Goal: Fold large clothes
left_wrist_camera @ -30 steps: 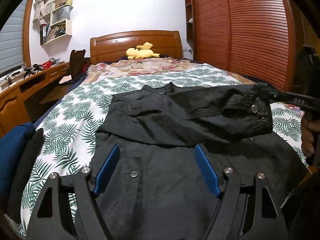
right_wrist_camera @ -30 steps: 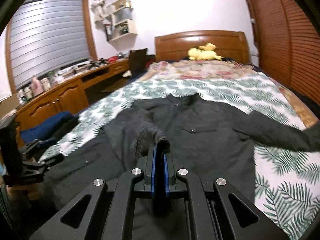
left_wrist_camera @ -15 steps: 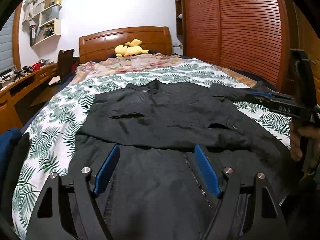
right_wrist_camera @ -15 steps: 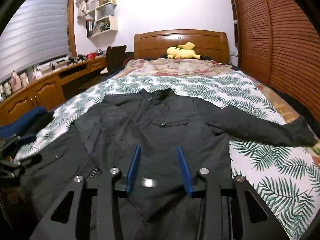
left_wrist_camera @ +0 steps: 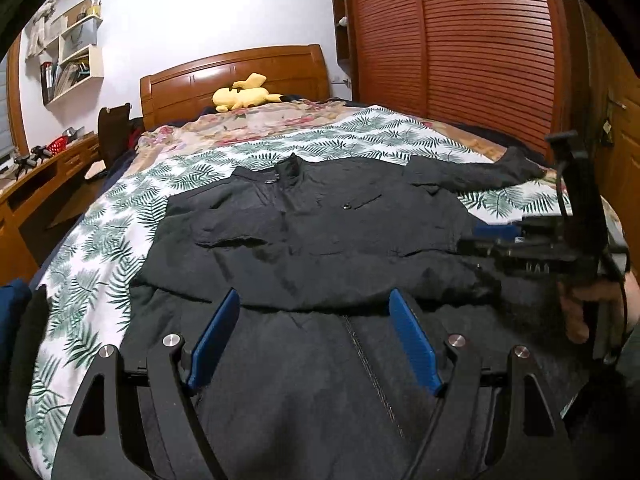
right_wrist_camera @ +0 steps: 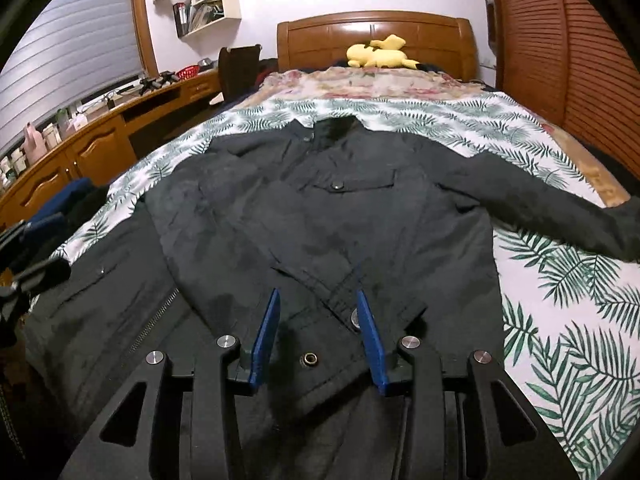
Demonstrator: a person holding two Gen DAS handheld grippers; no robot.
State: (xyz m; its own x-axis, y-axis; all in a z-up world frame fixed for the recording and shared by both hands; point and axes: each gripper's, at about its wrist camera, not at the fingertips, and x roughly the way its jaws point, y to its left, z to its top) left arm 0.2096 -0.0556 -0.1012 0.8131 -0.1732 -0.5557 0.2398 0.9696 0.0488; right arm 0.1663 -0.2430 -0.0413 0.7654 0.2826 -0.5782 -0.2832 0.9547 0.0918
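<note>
Released since a second ago: my right gripper (right_wrist_camera: 318, 320) let go of the sleeve, now folded across the black zip-front jacket (left_wrist_camera: 320, 240) lying mid-bed, foot end. Both jaws spread, left gripper (left_wrist_camera: 314, 336) holding nothing. Next I'd judge: grab the outstretched sleeve (right_wrist_camera: 560, 204) near the bed's right edge.

Left gripper (left_wrist_camera: 314, 338) low and level, blue fingers (left_wrist_camera: 214, 336) spread wide, gripping nothing. Right gripper (right_wrist_camera: 318, 334) likewise parted, fingers (right_wrist_camera: 267, 330) apart, nothing pinched between. Seen from the left wrist, right gripper (left_wrist_camera: 496, 240) out to the side, bare hand (left_wrist_camera: 588, 308) wrapped round its handle
</note>
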